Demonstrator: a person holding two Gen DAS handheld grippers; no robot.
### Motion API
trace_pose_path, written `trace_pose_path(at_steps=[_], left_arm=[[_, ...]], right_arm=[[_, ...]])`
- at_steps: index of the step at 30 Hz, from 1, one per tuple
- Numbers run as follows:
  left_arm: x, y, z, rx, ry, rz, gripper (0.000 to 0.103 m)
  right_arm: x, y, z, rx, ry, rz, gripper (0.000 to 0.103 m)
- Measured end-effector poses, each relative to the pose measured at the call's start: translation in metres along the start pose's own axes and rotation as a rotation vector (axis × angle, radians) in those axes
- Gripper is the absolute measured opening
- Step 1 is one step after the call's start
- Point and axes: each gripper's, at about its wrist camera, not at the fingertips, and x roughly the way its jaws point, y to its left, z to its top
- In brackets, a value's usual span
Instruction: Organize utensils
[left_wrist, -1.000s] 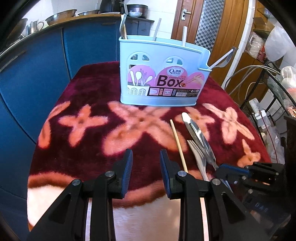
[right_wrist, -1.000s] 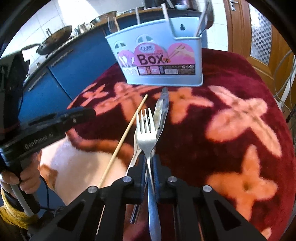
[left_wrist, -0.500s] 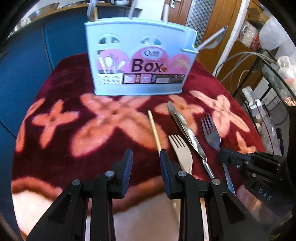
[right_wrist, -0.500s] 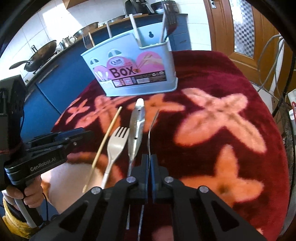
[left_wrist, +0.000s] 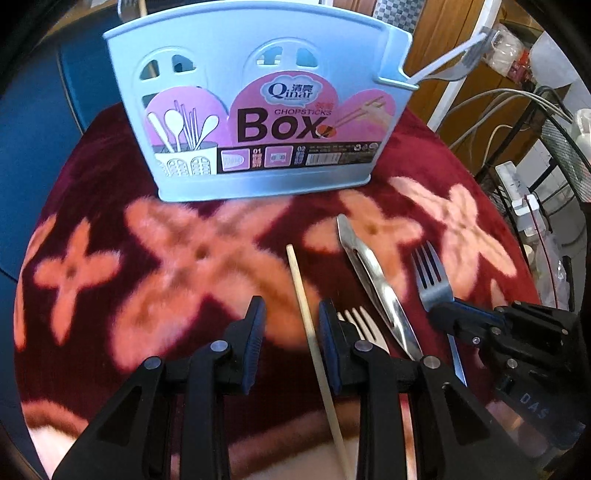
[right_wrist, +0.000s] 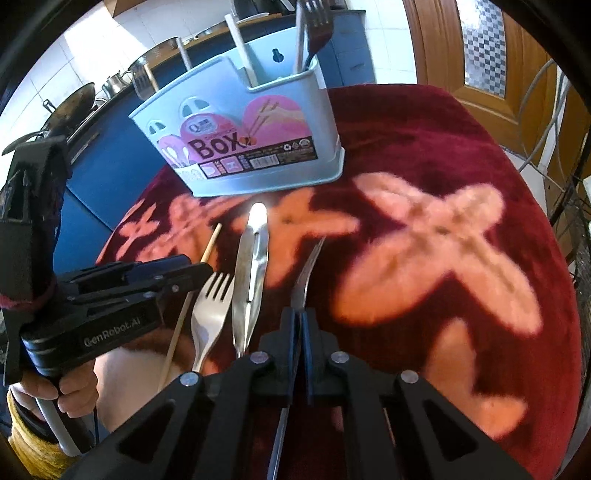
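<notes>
A light blue utensil box (left_wrist: 258, 110) (right_wrist: 243, 147) stands at the far side of the red flowered cloth, with several utensils standing in it. My right gripper (right_wrist: 297, 314) (left_wrist: 443, 314) is shut on a steel fork (right_wrist: 308, 269) (left_wrist: 430, 275), seen edge-on and held above the cloth. My left gripper (left_wrist: 290, 317) (right_wrist: 195, 271) is open, its fingers either side of a wooden chopstick (left_wrist: 314, 339) (right_wrist: 192, 295) that lies on the cloth. A second fork (right_wrist: 210, 314) (left_wrist: 360, 325) and steel tongs (right_wrist: 251, 277) (left_wrist: 376, 277) lie between the grippers.
Blue kitchen cabinets (left_wrist: 29, 103) stand behind and left of the table, with pots (right_wrist: 66, 110) on the counter. A wire rack with cables (left_wrist: 546, 140) is at the right. A wooden door (right_wrist: 491, 55) is at the back right.
My left gripper moved forward toward the box and now straddles the chopstick. My right gripper lifted the fork, turned it edge-on and carried it to the right of the tongs.
</notes>
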Motion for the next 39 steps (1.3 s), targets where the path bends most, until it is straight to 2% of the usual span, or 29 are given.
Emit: trace_pose_path(at_steps=[6, 9, 10, 14, 18, 23, 29, 35, 39], left_arm=[[0.007, -0.002, 0.011, 0.022, 0.029, -0.002, 0.01], [0.01, -0.001, 0.017, 0.002, 0.043, -0.029, 0.005], [0.01, 0.0, 0.017, -0.005, 0.044, -0.036, 0.004], [0.006, 0.002, 0.014, -0.019, 0.027, -0.055, 0.002], [-0.006, 0.006, 0.01, -0.046, -0.012, -0.086, 0.002], [-0.034, 0.008, 0.012, -0.06, -0.103, -0.106, 0.002], [-0.079, 0.004, 0.025, -0.05, -0.259, -0.095, 0.002], [-0.128, 0.009, 0.047, -0.021, -0.436, -0.069, 0.002], [-0.146, 0.012, 0.068, -0.012, -0.508, -0.056, 0.002]], right_arm=[[0.01, -0.002, 0.021, 0.009, 0.027, 0.019, 0.009], [0.013, -0.004, 0.028, 0.021, 0.034, 0.036, 0.009], [0.015, -0.005, 0.03, 0.03, 0.038, 0.052, 0.011], [0.015, -0.007, 0.029, 0.037, 0.029, 0.061, 0.007], [-0.002, -0.005, 0.026, 0.031, -0.028, 0.089, 0.006], [-0.029, 0.007, 0.023, 0.005, -0.129, 0.087, 0.003], [-0.063, 0.023, 0.026, -0.016, -0.257, 0.097, 0.003], [-0.093, 0.037, 0.043, -0.018, -0.4, 0.153, 0.003], [-0.104, 0.041, 0.062, -0.011, -0.453, 0.16, 0.003]])
